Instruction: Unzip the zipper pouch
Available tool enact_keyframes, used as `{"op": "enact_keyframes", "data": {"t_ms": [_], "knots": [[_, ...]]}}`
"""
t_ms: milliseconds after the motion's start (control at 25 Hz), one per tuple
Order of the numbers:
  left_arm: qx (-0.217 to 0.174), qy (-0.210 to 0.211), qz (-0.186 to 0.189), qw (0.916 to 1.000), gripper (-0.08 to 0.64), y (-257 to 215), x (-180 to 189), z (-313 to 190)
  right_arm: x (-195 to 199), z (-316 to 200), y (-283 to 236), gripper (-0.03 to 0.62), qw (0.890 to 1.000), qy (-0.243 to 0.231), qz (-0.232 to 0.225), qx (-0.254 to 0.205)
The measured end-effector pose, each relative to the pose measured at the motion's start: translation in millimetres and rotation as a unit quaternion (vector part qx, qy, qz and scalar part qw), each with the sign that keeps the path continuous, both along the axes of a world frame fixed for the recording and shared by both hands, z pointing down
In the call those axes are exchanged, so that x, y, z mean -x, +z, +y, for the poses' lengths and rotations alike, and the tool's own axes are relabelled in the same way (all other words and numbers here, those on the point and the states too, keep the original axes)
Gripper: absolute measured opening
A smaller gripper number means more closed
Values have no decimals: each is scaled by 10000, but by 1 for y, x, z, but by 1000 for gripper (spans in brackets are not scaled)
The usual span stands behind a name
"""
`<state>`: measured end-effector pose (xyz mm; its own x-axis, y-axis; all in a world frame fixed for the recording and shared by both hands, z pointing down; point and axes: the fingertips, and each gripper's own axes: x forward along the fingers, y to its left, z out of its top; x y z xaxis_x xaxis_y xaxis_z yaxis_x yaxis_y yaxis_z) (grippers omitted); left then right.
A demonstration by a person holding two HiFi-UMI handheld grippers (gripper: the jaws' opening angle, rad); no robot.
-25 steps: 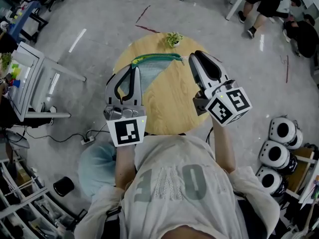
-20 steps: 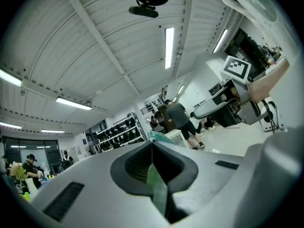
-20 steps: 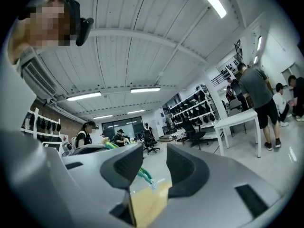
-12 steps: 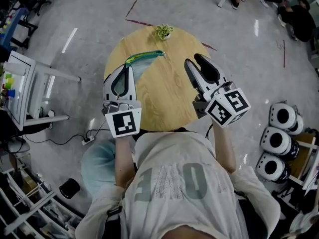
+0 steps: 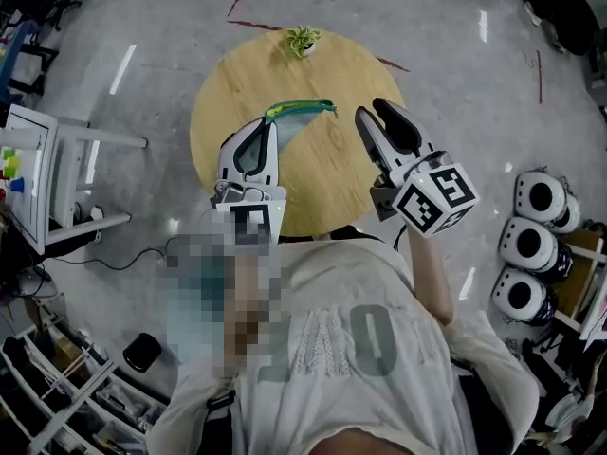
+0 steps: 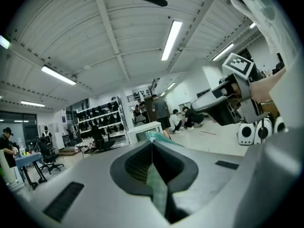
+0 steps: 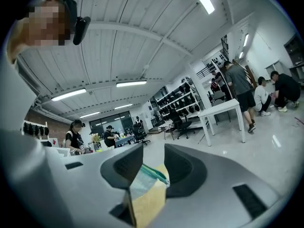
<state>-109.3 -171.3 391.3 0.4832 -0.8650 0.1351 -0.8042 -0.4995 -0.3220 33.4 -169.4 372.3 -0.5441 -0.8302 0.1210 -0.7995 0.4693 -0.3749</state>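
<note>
The zipper pouch (image 5: 296,123), pale teal with a green zipper (image 5: 303,107), hangs over the round wooden table (image 5: 237,74). My left gripper (image 5: 269,121) is shut on its left end. In the left gripper view the teal cloth (image 6: 156,184) is pinched between the closed jaws. My right gripper (image 5: 372,110) stands open to the right of the pouch and clear of the zipper's end. Its jaws have just been opening, and nothing is pressed between them. In the right gripper view the pouch (image 7: 145,179) shows through the gap, farther off.
A small potted plant (image 5: 302,39) stands at the table's far edge. A white desk (image 5: 47,159) is on the floor at the left. Several round white devices (image 5: 531,245) sit at the right. People stand and crouch in the background (image 7: 237,87).
My right gripper has let go of the zipper's right end and now stands apart from it. Both grippers have sunk toward the table, and the left still carries the pouch.
</note>
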Motion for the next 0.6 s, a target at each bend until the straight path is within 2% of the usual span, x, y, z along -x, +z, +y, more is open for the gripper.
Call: {"op": "enact_keyframes", "data": {"t_ms": [280,600], "knots": [[915,142,207,9955,28,46,-20,3,-3,2,14,147,9998,61,-29,190],[1678,12,377,9851,28,101,-10,-11,-10,1,31,147,9986,254,94,444]]}}
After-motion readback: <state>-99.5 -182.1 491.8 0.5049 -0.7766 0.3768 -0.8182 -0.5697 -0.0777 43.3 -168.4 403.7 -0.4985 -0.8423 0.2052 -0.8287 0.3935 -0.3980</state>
